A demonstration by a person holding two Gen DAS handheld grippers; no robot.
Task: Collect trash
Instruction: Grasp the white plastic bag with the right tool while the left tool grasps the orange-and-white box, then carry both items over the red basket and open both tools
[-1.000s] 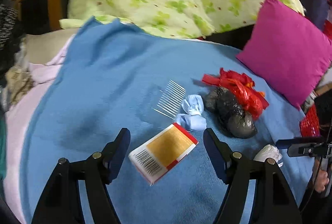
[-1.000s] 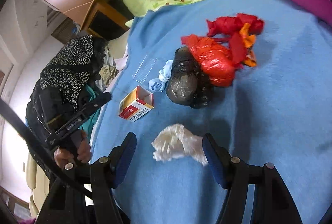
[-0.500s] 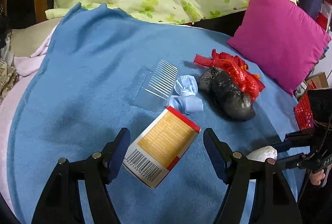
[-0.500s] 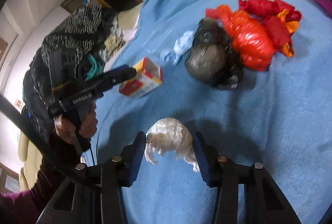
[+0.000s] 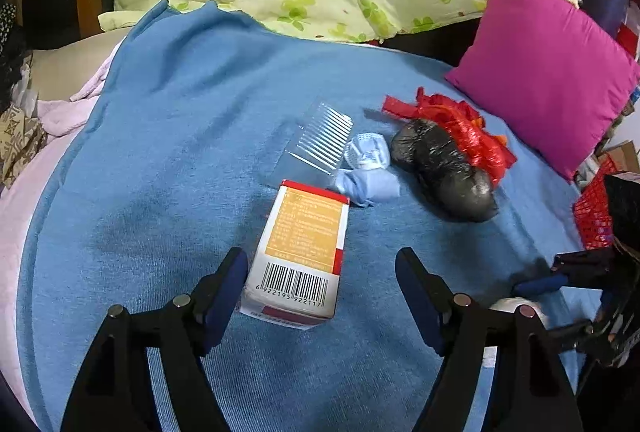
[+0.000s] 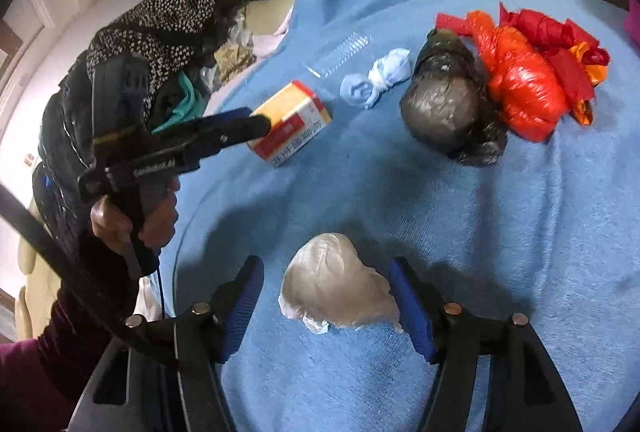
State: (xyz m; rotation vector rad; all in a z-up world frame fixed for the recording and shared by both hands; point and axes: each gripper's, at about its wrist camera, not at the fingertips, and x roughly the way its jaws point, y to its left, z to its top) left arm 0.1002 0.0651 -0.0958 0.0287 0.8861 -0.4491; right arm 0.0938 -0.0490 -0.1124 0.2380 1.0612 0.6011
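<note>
The left gripper (image 5: 320, 272) is being held with its fingers (image 5: 224, 284) spread wide over the blue blanket (image 5: 160, 152) on the bed. A cardboard medicine box (image 5: 300, 248) is lying between them, its barcode end close against the left finger and a clear gap being left to the right finger. Beyond the fingertips, a clear plastic comb (image 5: 320, 140) and a knotted pale blue bag (image 5: 368, 172) are lying just past the box, with a black plastic bag (image 5: 444, 172) and a red plastic bag (image 5: 468, 128) touching each other further to the right. A magenta cushion (image 5: 548, 76) is resting at the far right.

The right gripper (image 6: 326, 296) is likewise being held open, its fingers (image 6: 412, 308) flanking a crumpled whitish plastic wad (image 6: 336, 288); the right finger is sitting just beside the wad, and whether it touches cannot be told. The wad is not being squeezed.
</note>
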